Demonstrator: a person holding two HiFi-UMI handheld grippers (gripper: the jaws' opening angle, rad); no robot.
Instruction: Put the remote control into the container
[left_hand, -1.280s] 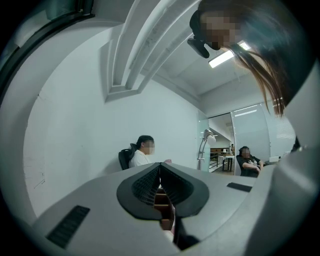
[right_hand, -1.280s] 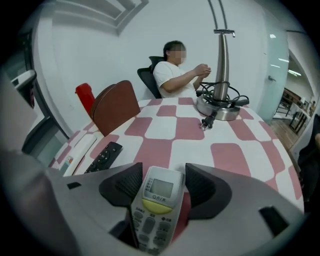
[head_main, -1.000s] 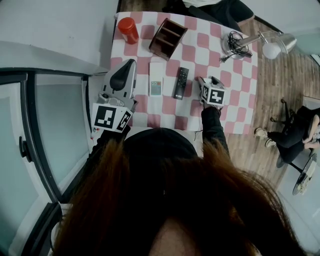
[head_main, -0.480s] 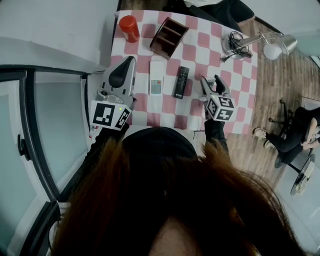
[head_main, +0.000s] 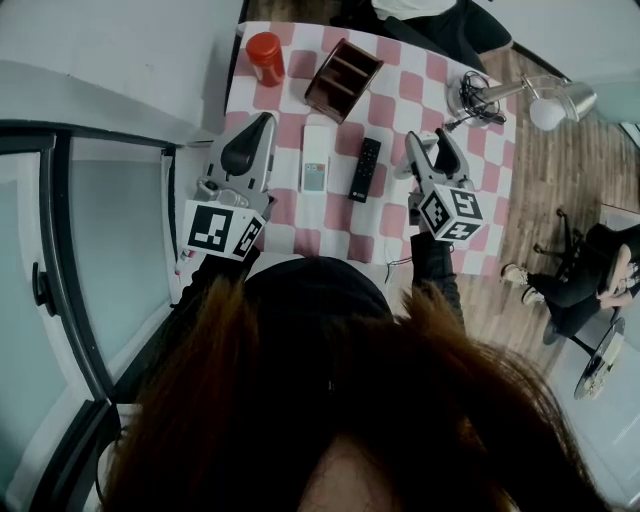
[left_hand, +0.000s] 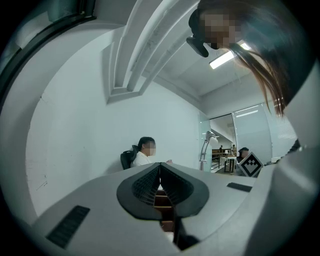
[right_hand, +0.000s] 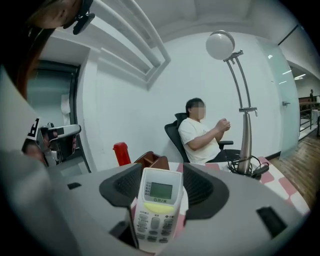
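Right gripper (head_main: 430, 152) lifted off table (head_main: 340, 215) since a second ago, jaws clamped on white remote (right_hand: 157, 207), centre-right of frame. Pick looks done; carry to container (head_main: 343, 78), upper centre, remaining. Left gripper (head_main: 262, 128) pressed closed, empty.

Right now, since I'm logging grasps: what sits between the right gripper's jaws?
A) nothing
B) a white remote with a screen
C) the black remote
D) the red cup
B: the right gripper view shows a white remote with a screen standing between the right gripper pads, its edges against both, while the black remote lies on the table.
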